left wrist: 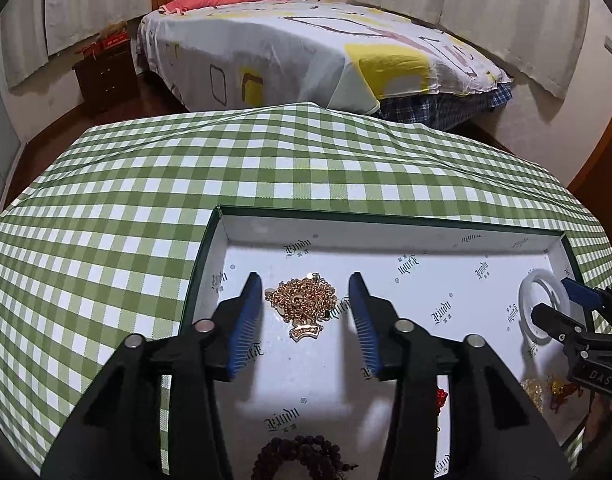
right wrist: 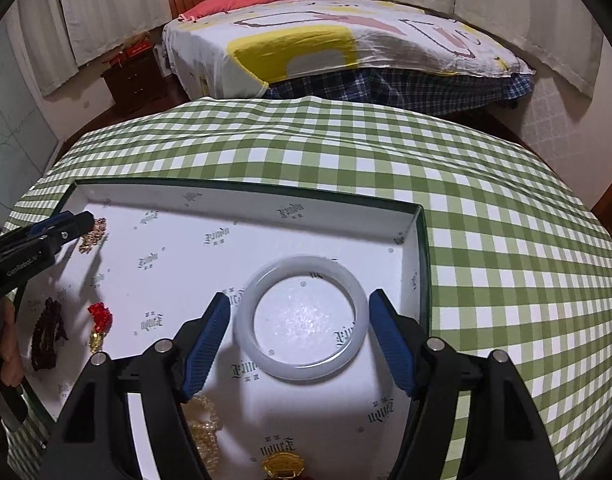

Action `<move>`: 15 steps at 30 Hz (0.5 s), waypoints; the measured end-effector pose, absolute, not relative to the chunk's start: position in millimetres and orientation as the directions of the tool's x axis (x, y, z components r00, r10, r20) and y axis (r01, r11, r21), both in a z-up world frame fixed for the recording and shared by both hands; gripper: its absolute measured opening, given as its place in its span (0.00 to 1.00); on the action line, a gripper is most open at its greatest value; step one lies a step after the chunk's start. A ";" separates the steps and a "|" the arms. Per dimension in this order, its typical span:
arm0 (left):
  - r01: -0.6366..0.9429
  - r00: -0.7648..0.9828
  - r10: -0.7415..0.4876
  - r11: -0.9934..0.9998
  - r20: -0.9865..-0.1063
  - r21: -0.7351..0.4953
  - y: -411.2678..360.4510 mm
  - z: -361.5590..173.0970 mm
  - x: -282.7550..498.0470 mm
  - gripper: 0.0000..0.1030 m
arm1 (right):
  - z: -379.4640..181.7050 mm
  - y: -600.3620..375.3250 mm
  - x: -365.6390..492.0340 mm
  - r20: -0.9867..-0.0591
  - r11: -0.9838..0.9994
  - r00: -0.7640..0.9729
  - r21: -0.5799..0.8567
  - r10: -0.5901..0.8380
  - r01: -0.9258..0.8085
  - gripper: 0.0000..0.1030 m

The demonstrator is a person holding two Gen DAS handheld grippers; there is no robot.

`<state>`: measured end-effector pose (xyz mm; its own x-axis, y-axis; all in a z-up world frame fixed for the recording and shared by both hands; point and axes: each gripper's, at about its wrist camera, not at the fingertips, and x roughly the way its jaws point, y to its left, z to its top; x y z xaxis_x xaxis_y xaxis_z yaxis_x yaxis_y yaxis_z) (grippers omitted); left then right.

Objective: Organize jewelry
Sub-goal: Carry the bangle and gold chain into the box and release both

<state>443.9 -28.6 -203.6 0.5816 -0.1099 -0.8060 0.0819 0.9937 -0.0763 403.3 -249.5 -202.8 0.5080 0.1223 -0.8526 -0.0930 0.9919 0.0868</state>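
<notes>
A shallow white-lined box with dark green walls lies on the checked table. In the left wrist view my left gripper is open, its blue pads either side of a heaped gold chain necklace on the box floor. In the right wrist view my right gripper is open around a white jade bangle lying flat near the box's right wall. The bangle and the right gripper also show at the right of the left wrist view.
Also in the box: a dark bead bracelet, a red and gold charm, a pearl string and a gold pendant. A green checked cloth covers the table. A bed stands beyond it.
</notes>
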 end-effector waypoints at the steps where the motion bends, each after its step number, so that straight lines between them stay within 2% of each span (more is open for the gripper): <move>1: 0.081 0.583 -0.111 0.994 -0.805 -0.078 -28.3 -203.9 443.9 0.47 | -202.9 -249.2 403.5 -0.853 0.991 0.506 0.088 0.125 -0.098 0.72; 8: 0.080 0.602 -0.118 0.993 -0.790 -0.087 -25.8 -198.7 437.6 0.53 | -198.5 -253.7 399.5 -0.831 0.990 0.539 0.110 0.138 -0.083 0.72; 11: 0.075 0.647 -0.124 0.992 -0.752 -0.099 -21.6 -189.2 429.7 0.58 | -193.9 -255.8 394.1 -0.810 0.991 0.571 0.112 0.135 -0.076 0.72; 15: 0.072 0.711 -0.127 0.991 -0.692 -0.108 -14.3 -170.2 412.0 0.58 | -183.2 -257.9 379.8 -0.768 0.991 0.626 0.118 0.135 -0.069 0.72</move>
